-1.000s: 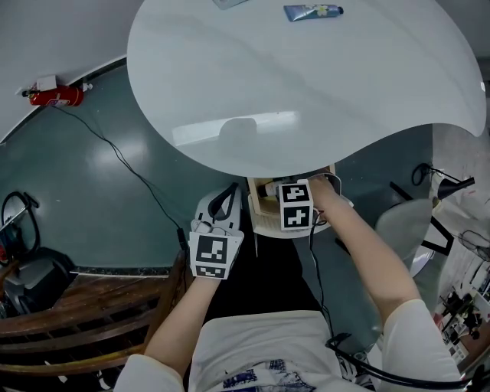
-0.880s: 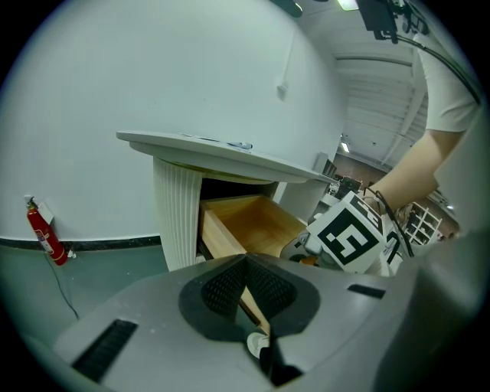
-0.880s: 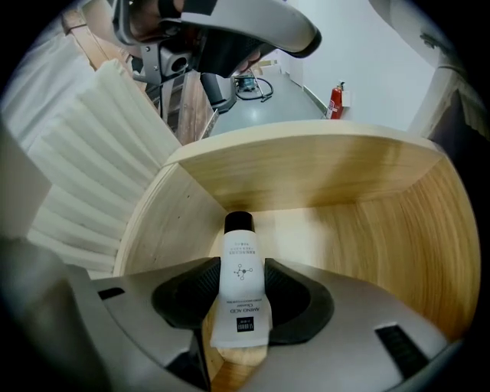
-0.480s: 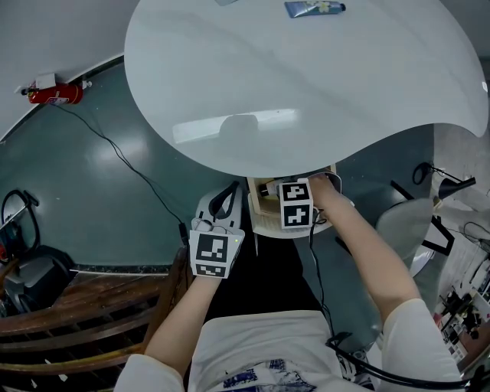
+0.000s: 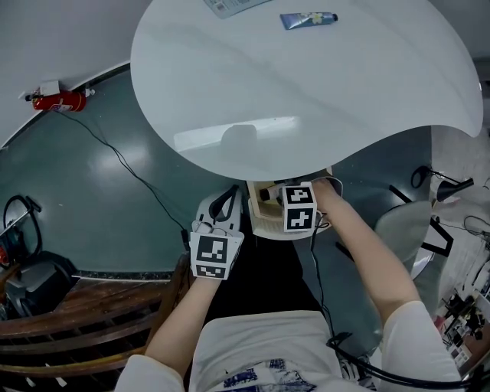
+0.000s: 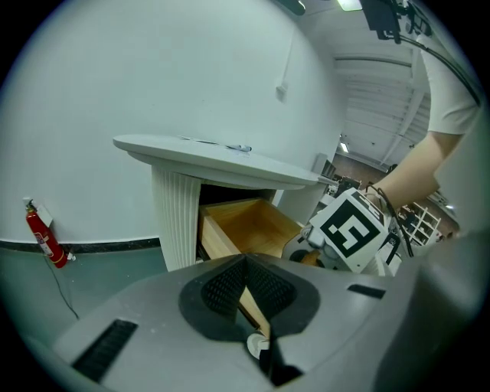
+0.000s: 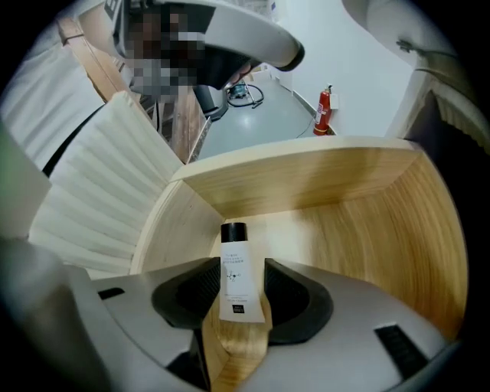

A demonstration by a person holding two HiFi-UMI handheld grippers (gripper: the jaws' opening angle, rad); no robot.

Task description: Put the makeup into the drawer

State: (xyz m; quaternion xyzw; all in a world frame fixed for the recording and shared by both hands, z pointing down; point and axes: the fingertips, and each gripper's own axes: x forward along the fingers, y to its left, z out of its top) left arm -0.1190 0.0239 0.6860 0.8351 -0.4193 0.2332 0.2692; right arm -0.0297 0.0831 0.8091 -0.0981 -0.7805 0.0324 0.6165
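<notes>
My right tool (image 7: 239, 269) is clamped on the white plastic tube with a black cap (image 7: 233, 259), pads pressing its two flat sides. The tube's long axis runs along the tool's own line: the round black cap points away from me, down into the light wooden drawer (image 7: 344, 222), and the flat crimped end points back between the jaws. The tube is smooth and matte with small dark print; I cannot tell whether its cap touches the drawer floor. The drawer is bare, pale grained wood with curved walls, pulled out from under the glossy white rounded surface (image 5: 306, 84), which stands on a white fluted pedestal (image 6: 174, 218). My left tool (image 6: 246, 259) hangs to the left of the drawer with its ribbed black jaws together and nothing in them, well apart from the tube. On the far side of the surface lies a blue tube (image 5: 308, 19), with a flat pale packet (image 5: 230, 6) near it at the edge of the head view. On the teal floor (image 5: 76, 199) a thin black cable (image 5: 122, 164) runs toward a red fire extinguisher (image 5: 57, 100), and a brown slatted wooden bench (image 5: 76, 321) stands at my left.
</notes>
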